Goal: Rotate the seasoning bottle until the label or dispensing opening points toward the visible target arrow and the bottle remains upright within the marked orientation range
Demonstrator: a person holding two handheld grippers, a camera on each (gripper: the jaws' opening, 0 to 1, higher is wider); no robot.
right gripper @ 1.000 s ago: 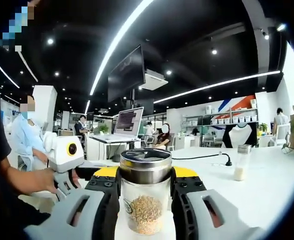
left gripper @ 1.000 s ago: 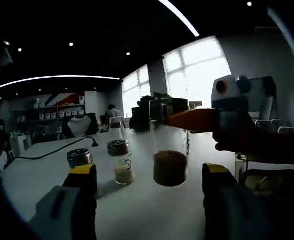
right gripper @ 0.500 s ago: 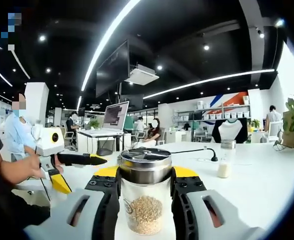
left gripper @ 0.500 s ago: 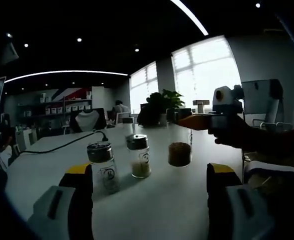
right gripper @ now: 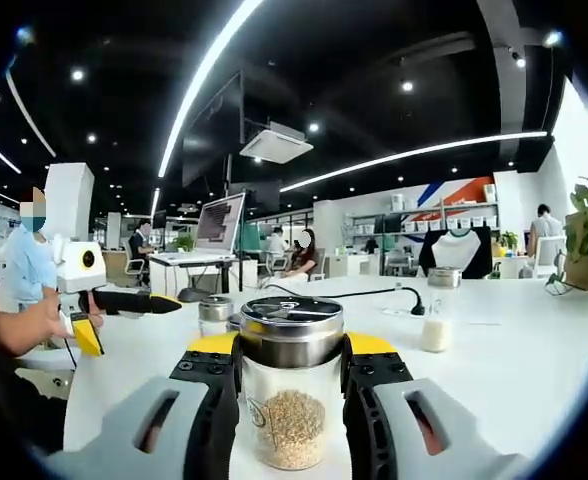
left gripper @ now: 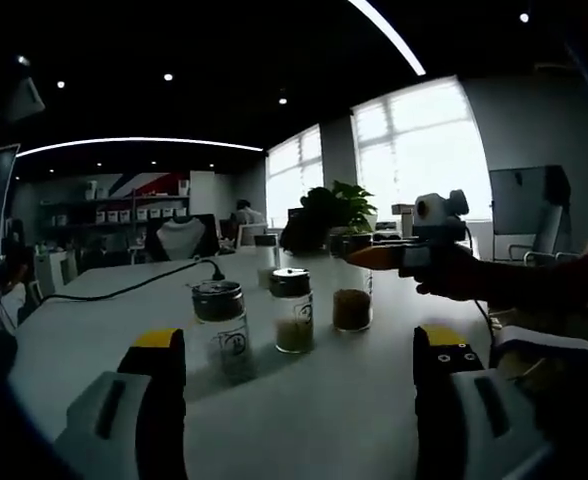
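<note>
White table [right gripper: 534, 380] carries everything. Nearest in the right gripper view, the right gripper [right gripper: 290, 400] clamps the bottle [right gripper: 290, 390] upright just under its steel lid. Past that bottle, in the left gripper view, the left gripper [left gripper: 299, 400] stands wide apart, empty. Beyond its jaws two more jars [left gripper: 222, 325] [left gripper: 293, 310] stand beside the held bottle [left gripper: 352, 292].

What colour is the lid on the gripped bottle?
Shiny silver metal lid, clearest in the right gripper view.

3 seasoning bottles [left gripper: 293, 310] upright on white table [left gripper: 304, 410], right gripper [left gripper: 374, 256] gripping 1
</note>
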